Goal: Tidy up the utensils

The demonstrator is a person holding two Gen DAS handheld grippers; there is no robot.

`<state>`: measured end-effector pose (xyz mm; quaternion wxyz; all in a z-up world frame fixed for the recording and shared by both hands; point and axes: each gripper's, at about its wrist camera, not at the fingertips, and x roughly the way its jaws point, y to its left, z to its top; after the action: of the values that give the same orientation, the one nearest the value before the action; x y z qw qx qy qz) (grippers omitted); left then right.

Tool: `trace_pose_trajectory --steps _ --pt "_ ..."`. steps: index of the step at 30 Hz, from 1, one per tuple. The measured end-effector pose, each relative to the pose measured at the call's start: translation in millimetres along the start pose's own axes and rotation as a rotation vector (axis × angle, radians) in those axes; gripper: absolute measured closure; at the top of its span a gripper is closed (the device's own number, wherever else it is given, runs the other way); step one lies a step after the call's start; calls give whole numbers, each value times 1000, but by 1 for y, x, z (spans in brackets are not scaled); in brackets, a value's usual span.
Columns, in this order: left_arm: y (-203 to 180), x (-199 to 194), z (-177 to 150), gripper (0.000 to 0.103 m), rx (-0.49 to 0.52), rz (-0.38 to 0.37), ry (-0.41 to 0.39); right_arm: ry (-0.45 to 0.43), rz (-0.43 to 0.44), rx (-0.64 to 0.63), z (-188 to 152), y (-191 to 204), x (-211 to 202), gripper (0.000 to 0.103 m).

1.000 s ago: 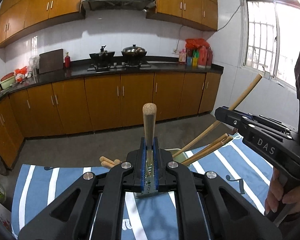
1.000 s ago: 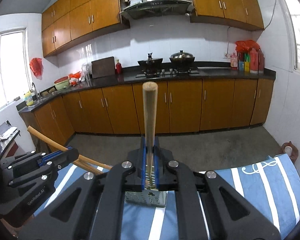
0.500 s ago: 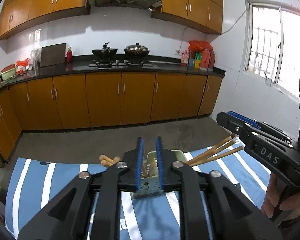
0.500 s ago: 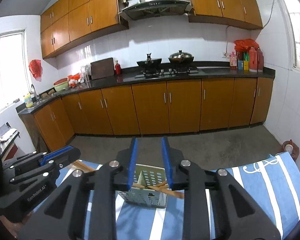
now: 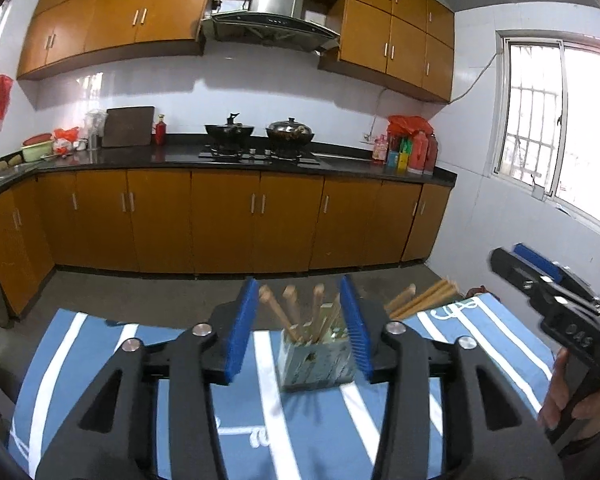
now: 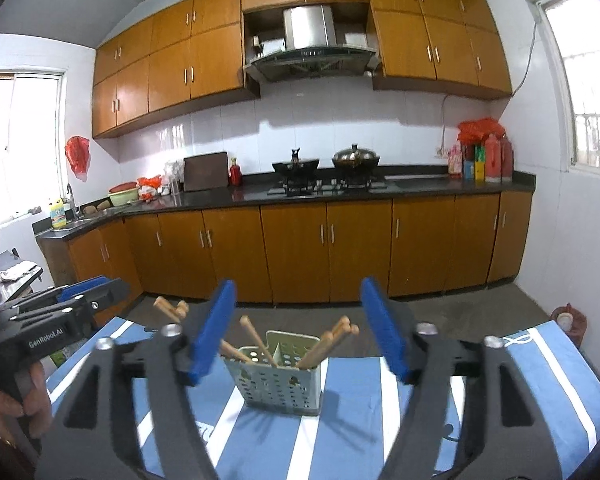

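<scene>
A pale green perforated utensil holder [image 5: 318, 362] [image 6: 278, 372] stands upright on the blue striped tablecloth [image 5: 100, 360] [image 6: 520, 376]. Several wooden chopsticks [image 5: 296, 312] [image 6: 324, 346] stand in it, leaning outward. More chopsticks [image 5: 424, 298] lie on the cloth behind it to the right, and some [image 6: 170, 308] to the left in the right wrist view. My left gripper [image 5: 298, 332] is open and empty, in front of the holder. My right gripper [image 6: 298, 332] is open and empty, in front of the holder.
The table ends just beyond the holder, with grey floor [image 5: 140, 296] behind it. Orange kitchen cabinets [image 6: 300, 248] and a black counter with two pots [image 5: 260, 134] line the far wall. A window [image 5: 560, 128] is on the right.
Both grippers were shut on upright chopsticks a second ago. They opened, the chopsticks now stand in the holder, and both grippers have drawn back and opened wider.
</scene>
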<state>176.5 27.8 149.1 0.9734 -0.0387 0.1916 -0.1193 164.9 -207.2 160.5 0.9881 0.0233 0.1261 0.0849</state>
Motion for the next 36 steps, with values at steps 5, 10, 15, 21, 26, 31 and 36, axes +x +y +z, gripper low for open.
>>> trace_pose_trajectory --steps 5,10,15,21,26,31,36 --pt "11 -28 -29 24 11 51 -22 -71 -28 -8 -20 2 -39 4" --pt "19 -57 -54 2 19 99 -66 -127 -118 -74 -39 12 -70 4" --pt "18 -80 -80 2 30 157 -84 -111 -173 -105 -62 20 -90 4" --pt "11 -98 -113 2 37 180 -73 -65 -148 -99 -106 35 -115 4" --pt "3 -104 -139 2 50 193 -50 -14 -147 -100 -140 44 -122 4" --pt "1 -105 -164 2 25 184 -7 47 -149 -100 -166 45 -124 4" --pt "-5 -105 -184 2 32 201 21 75 -149 -100 -184 43 -128 4"
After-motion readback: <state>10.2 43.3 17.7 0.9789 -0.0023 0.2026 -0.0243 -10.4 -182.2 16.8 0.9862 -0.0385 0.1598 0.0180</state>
